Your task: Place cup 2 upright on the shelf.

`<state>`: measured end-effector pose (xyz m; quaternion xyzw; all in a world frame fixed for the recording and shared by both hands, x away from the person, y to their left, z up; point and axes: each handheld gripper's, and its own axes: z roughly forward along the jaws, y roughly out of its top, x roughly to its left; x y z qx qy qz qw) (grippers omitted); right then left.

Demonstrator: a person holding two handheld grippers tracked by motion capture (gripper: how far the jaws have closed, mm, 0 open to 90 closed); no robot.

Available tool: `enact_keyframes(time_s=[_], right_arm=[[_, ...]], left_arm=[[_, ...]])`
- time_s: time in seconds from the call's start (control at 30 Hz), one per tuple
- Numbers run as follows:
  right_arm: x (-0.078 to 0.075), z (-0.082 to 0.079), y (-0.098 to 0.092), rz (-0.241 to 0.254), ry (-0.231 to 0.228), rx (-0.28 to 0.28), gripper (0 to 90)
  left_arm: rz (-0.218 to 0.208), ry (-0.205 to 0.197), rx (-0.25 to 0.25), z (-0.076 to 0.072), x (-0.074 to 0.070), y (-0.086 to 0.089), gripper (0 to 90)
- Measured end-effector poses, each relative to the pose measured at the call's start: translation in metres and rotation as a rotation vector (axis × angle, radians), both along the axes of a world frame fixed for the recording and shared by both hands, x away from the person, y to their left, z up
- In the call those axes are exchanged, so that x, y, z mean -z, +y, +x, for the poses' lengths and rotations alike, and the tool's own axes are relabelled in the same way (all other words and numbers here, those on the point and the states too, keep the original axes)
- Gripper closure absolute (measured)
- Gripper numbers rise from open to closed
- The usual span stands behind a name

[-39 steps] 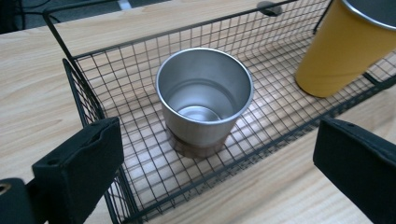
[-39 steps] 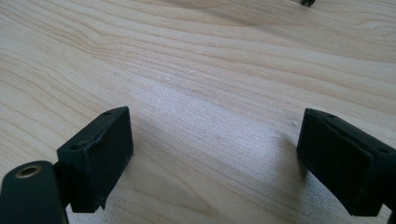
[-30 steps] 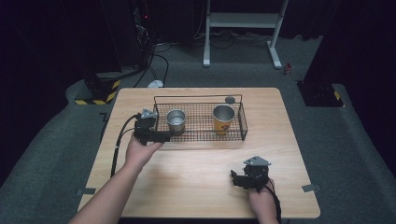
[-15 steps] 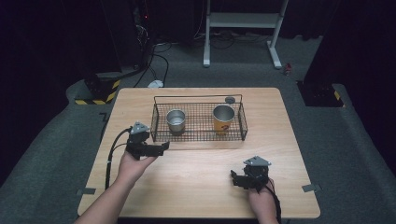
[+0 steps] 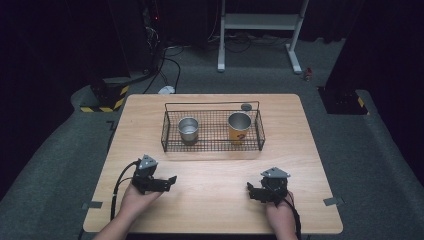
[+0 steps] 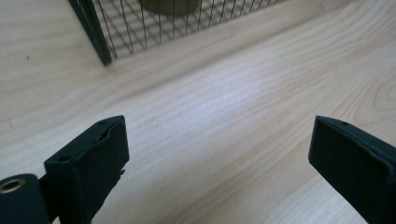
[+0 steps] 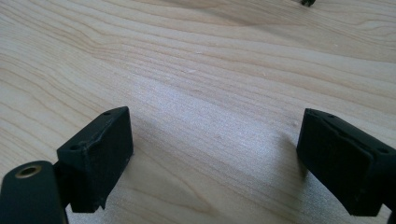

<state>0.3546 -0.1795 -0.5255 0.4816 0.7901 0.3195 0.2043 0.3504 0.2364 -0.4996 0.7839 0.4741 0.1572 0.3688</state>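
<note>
Both the left gripper (image 5: 170, 180) and right gripper (image 5: 251, 189) are released, empty. Nearest, left of centre, the steel cup (image 5: 188, 129) in the basket (image 5: 213, 147) looks light, rigid, slippery; grip its rim.

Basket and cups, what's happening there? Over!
Left gripper and right gripper open, empty. Silver cup and yellow cup upright in the basket. Nothing in the way.
</note>
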Motion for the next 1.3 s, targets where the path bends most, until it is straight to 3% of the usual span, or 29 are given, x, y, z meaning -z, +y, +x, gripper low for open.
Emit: enact_keyframes(time_s=[0.17, 0.2, 0.23, 0.4, 0.5, 0.63, 1.3], right_arm=[[0.0, 0.0, 0.0, 0.0, 0.0, 0.0, 10.6], [0.0, 0.0, 0.0, 0.0, 0.0, 0.0, 10.6], [0.0, 0.0, 0.0, 0.0, 0.0, 0.0, 10.6], [0.0, 0.0, 0.0, -0.001, 0.002, 0.003, 10.6], [0.0, -0.001, 0.0, -0.001, 0.002, 0.003, 10.7], [0.0, -0.001, 0.0, -0.002, 0.001, 0.002, 10.7], [0.0, -0.002, 0.001, 0.001, 0.004, 0.013, 11.4]], left_arm=[[0.082, 0.051, -0.034, -0.007, 0.022, -0.005, 5.3], [0.117, 0.018, -0.052, -0.009, 0.027, -0.008, 2.3], [0.123, -0.022, -0.068, -0.012, 0.03, -0.011, 0.0], [0.111, -0.024, -0.076, -0.014, 0.031, -0.012, 0.0], [0.113, -0.022, -0.11, -0.015, 0.031, -0.019, 0.2], [0.11, -0.025, -0.076, -0.014, 0.031, -0.027, 0.6], [0.11, -0.027, -0.076, -0.013, 0.031, -0.028, 1.1]])
